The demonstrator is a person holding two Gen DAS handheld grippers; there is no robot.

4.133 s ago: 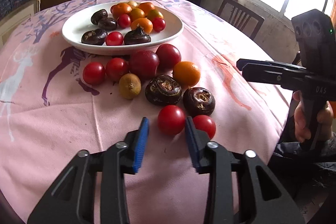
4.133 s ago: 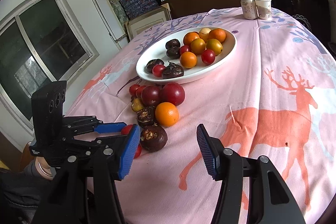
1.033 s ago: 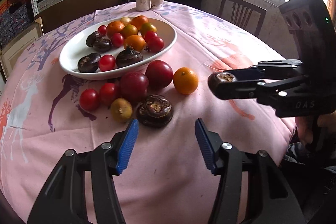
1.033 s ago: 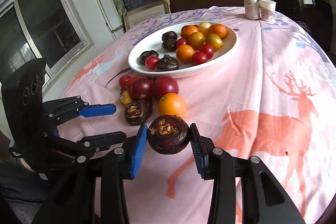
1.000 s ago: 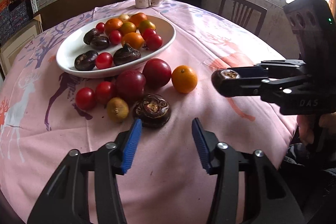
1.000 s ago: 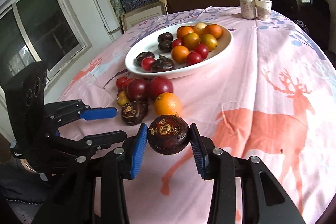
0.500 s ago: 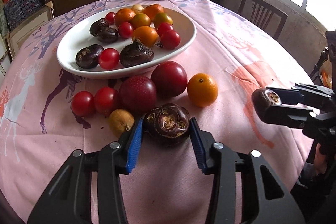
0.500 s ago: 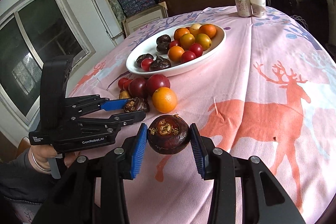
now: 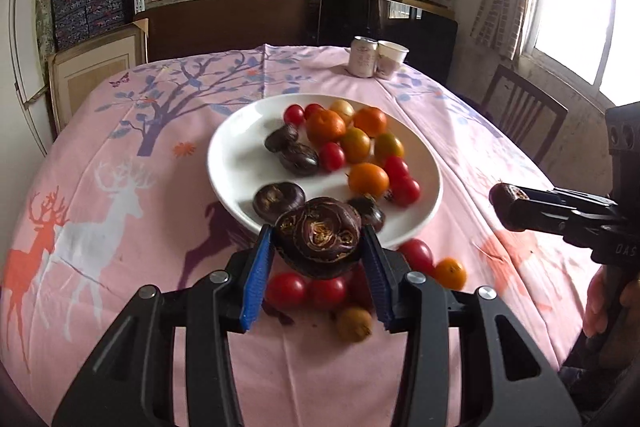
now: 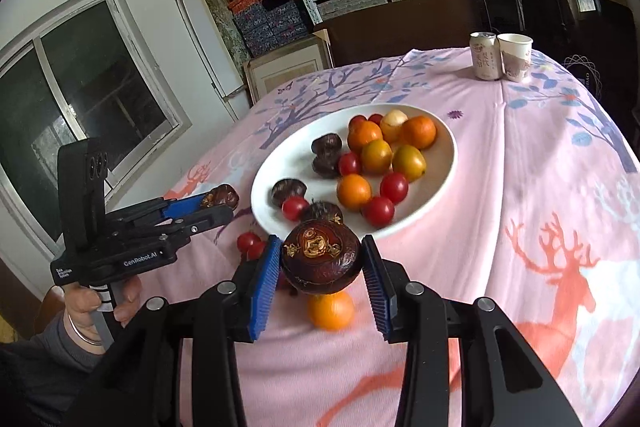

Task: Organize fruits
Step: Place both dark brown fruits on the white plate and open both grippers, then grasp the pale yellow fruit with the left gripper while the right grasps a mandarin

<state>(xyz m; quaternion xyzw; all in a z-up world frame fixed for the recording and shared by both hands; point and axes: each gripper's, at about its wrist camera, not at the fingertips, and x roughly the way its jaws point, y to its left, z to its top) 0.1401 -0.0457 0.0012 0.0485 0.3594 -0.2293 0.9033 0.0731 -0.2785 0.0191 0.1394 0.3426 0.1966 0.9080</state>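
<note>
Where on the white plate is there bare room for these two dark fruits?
The white oval plate is bare along its left side, between the rim and the dark brown fruits. Its right half is crowded with oranges and cherry tomatoes.

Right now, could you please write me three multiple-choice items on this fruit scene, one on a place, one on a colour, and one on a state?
1. Where do the drink can and paper cup stand?
A. On the white plate
B. On the far side of the tablecloth, beyond the plate
C. On the shelf

2. What colour are the pads of the left tongs?
A. Blue
B. Red
C. White

3. What are the right tongs doing?
A. Open, empty
B. Shut on an orange
C. Shut on a dark water chestnut

Answers:
1 B: both stand side by side on the pink cloth behind the white plate.
2 A: blue ribbed pads line both fingers.
3 C: the dark water chestnut sits clamped between the pads, held above the table.
</note>
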